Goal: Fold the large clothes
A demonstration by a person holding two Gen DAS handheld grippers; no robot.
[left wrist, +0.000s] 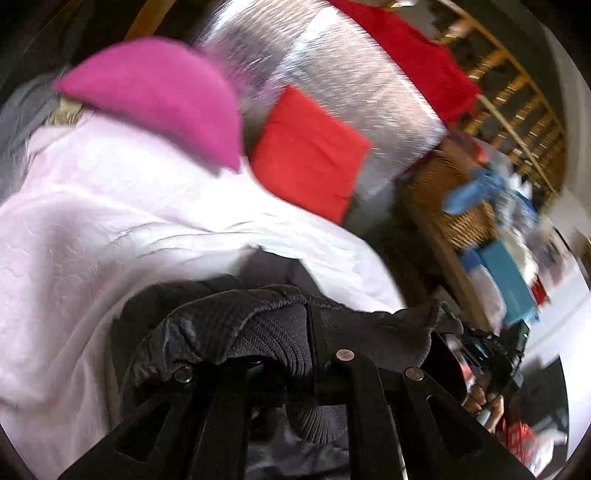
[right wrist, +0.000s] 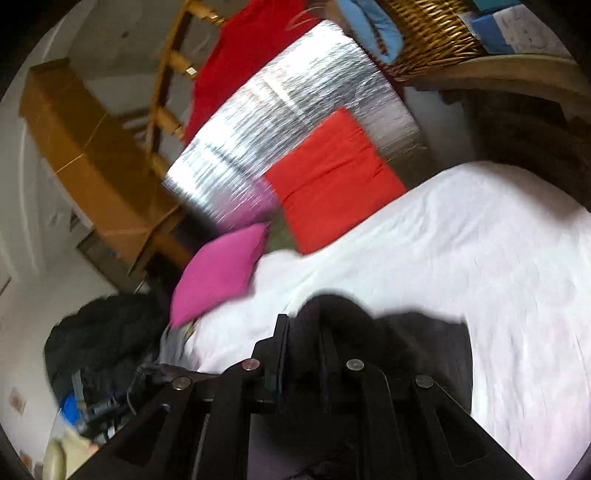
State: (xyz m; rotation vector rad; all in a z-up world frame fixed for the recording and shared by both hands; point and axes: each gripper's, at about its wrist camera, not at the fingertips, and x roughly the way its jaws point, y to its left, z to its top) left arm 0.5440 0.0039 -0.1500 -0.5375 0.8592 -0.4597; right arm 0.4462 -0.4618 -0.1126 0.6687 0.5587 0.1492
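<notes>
Bedroom setting, both views blurred and tilted. White bed sheet [right wrist: 461, 251] is covering the bed and filling most of the near ground in each view.

Item: magenta pillow [right wrist: 218, 273], lying at the edge of the sheet, its corner just beside an orange-red cushion [right wrist: 332, 177]. Same pillow [left wrist: 159, 99] and cushion [left wrist: 310, 155] are showing in the left wrist view, the two close together.

Item: silvery reflective mat [right wrist: 288, 110], leaning behind the cushion, with a red cloth [right wrist: 240, 55] hanging beside it near a wooden ladder-like frame [right wrist: 166, 92].

Item: wicker basket [right wrist: 432, 33] sitting on a shelf at the upper right, a blue cloth [right wrist: 373, 26] draping over its side. Brown cardboard box [right wrist: 92, 147] is standing well apart at the left; a dark heap of clothing [right wrist: 103, 332] is lying below it, beside the bed.

Item: dark garment [left wrist: 266, 328], knitted with a ribbed band, bunching up over the sheet directly in front of the left tongs [left wrist: 288, 354]. Left tongs are clenching a fold of this garment, the cloth wrapping over the fingertips.

Item: right tongs [right wrist: 303, 343], fingers drawn narrow with dark fabric of the same garment [right wrist: 424, 339] pinched between them, the rest trailing to the right across the sheet. In the left wrist view the right tongs [left wrist: 491, 354] are showing at the lower right edge, a hand [left wrist: 484, 402] gripping the handle.
</notes>
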